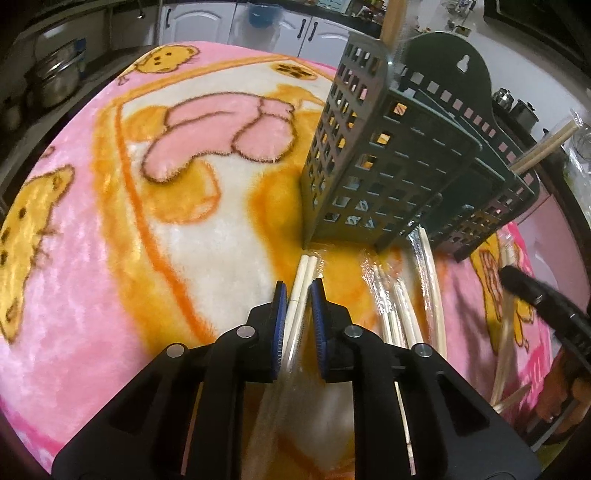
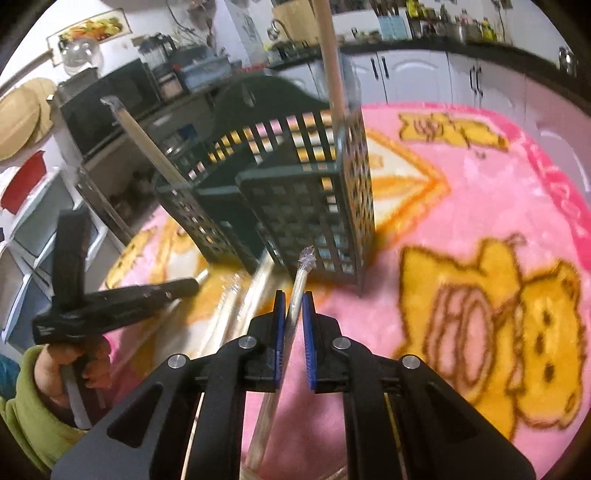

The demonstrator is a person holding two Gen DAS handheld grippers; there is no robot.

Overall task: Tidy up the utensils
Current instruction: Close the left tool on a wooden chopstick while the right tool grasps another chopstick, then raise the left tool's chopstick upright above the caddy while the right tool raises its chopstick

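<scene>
Blanket [image 1: 110, 258]: lying wide and bare to the left.
Left gripper [image 1: 298, 291]: clenching a chopstick pair [image 1: 304, 273] just before the caddy [image 1: 388, 177].
Loose pairs [image 1: 399, 314]: lying right of it, only this view showing them clearly.
Right gripper [image 2: 293, 299]: pinching a wrapped pair [image 2: 301, 277].
Sleeve [image 2: 22, 398]: showing only from the right wrist.

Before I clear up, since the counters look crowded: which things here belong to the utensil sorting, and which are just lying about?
Part of the job:
- green holder
- wrapped chopsticks on the blanket
- pair in the left tongs
- pair in the right tongs

Lying about:
- steel pots
- blue bowl
- red bin
</scene>
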